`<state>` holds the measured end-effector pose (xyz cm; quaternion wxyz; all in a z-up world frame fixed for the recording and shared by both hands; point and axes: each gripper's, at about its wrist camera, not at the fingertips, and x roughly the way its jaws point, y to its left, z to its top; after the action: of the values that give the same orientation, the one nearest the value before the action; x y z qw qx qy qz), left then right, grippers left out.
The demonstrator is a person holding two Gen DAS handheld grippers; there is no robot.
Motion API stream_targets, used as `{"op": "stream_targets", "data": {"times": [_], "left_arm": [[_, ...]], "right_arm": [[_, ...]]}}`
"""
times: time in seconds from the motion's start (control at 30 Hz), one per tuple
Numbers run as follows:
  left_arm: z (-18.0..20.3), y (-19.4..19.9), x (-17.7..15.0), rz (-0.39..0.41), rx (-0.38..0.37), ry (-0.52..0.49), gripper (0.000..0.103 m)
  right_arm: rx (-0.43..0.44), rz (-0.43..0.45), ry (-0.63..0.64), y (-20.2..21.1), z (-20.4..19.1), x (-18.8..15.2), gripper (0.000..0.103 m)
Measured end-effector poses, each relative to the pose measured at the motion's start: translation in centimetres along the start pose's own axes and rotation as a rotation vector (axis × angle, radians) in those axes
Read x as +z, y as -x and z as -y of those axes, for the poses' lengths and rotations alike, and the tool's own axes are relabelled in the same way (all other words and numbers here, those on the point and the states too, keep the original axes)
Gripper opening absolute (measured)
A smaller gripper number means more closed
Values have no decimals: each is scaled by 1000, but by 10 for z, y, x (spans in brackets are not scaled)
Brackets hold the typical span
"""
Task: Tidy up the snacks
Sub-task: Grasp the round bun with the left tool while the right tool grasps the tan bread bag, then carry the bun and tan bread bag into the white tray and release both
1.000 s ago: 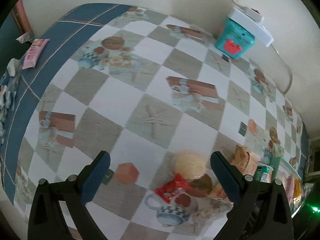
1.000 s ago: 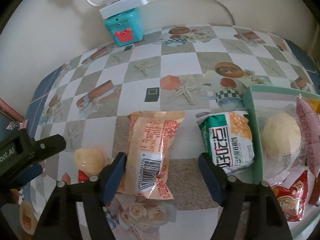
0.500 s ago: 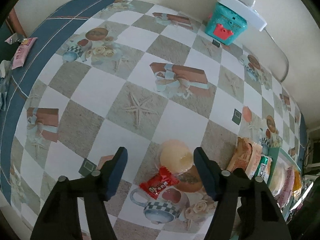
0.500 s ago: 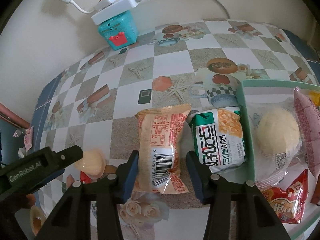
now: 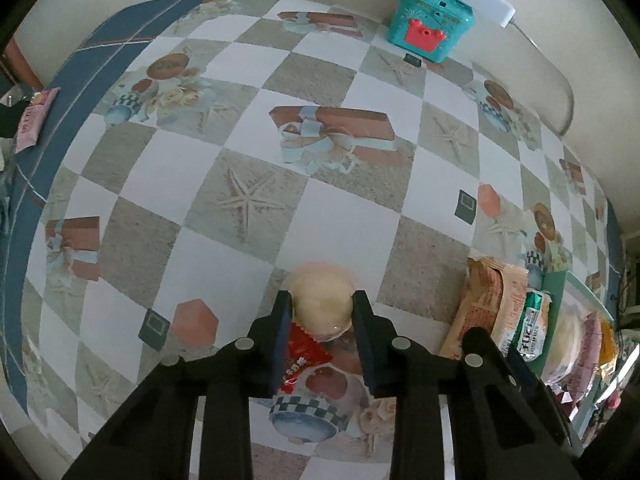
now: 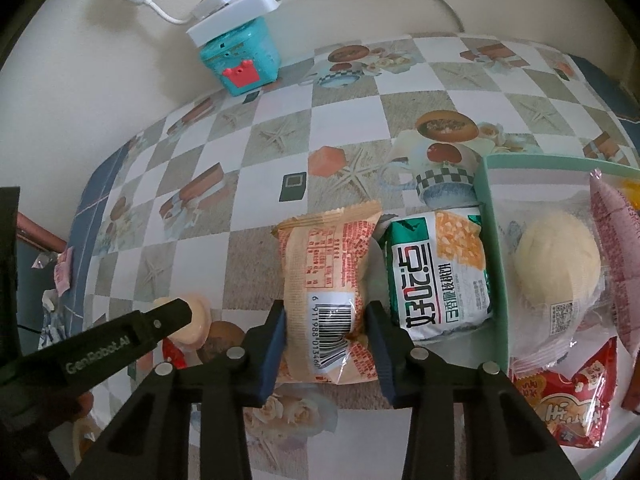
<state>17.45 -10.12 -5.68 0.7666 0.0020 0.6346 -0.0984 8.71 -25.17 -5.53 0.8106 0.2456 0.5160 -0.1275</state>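
My left gripper (image 5: 321, 308) is shut on a pale round bun (image 5: 320, 300) resting on the patterned tablecloth, with a small red candy wrapper (image 5: 300, 354) just below it. My right gripper (image 6: 326, 312) is shut on an orange snack packet (image 6: 326, 280) with a barcode. A green-and-white snack packet (image 6: 438, 268) lies right of it, against the wall of a mint-green tray (image 6: 494, 240). The tray holds a wrapped bun (image 6: 556, 264), a red packet (image 6: 568, 404) and a pink packet (image 6: 616, 236). The left gripper's arm (image 6: 120, 344) shows at the left of the right wrist view.
A teal toy box (image 6: 240, 60) with a white power strip (image 6: 236, 16) on top stands against the wall at the back. A pink packet (image 5: 34, 118) lies at the table's far left edge. The tray also shows at the right in the left wrist view (image 5: 558, 284).
Both grippers moved forward and closed: the left one's fingers closed onto the round bun, the right one's fingers closed onto the orange packet.
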Motion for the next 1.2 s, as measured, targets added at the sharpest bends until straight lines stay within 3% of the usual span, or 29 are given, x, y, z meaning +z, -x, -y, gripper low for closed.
{"op": "stream_targets", "data": {"times": [0.2,0.57,0.83,1.2], "left_arm": [[-3,9,-2,14,13,34,31],[-7,69,-15,116,69,47,31],[16,110,-26,194,69,44,31],[68,136,-52,233,3,-32,31]], "right_arm": [[35,1,0,10,-1,-1,38],[129,67,-32,64,9,1,36],[175,131,-75,111,32,-2,36],[140,205,-152,157,82,-13,36]]}}
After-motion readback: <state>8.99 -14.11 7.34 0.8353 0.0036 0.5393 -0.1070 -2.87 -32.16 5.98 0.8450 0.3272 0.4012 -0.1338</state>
